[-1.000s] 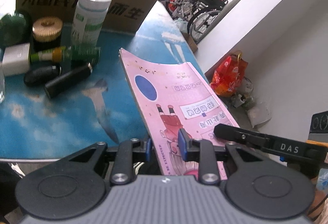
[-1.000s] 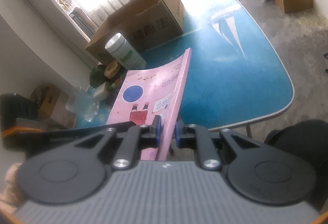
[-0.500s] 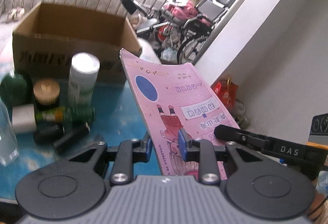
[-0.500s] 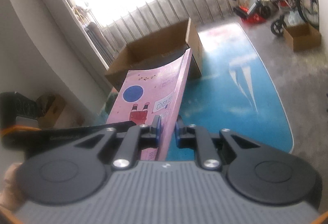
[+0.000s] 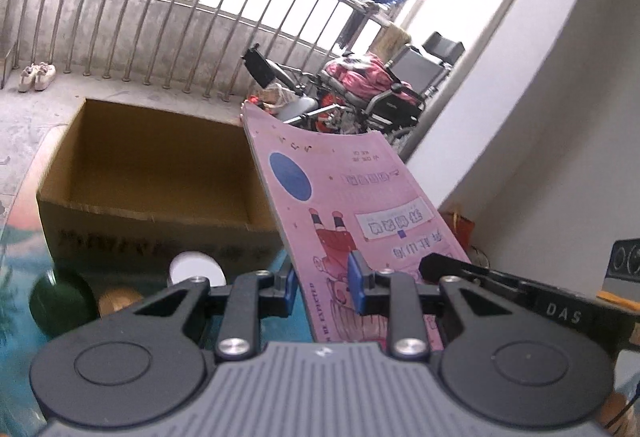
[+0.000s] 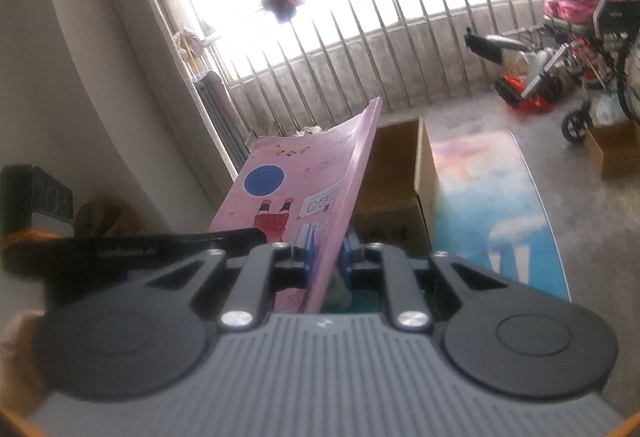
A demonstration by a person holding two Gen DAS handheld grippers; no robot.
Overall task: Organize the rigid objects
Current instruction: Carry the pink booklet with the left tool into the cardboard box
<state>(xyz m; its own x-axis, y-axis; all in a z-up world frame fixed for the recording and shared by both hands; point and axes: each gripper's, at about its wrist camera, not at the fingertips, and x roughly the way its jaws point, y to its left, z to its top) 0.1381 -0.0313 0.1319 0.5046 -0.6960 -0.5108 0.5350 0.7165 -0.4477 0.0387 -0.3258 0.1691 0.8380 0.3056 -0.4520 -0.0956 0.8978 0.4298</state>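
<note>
Book [image 5: 352, 197]: pink, held off the table, just beside the box [image 5: 152, 173]
Left gripper [image 5: 322, 279]: grasping the book
Right gripper [image 6: 326, 257]: grasping the book

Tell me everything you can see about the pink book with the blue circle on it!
The thin pink paperback book has a blue circle, a red upside-down cartoon figure and printed labels on its cover. It looks like soft, bendy paper, its far edge curving up. It is held in the air, tilted, above the open brown cardboard box. The left gripper and right gripper both clamp its near end.
</note>
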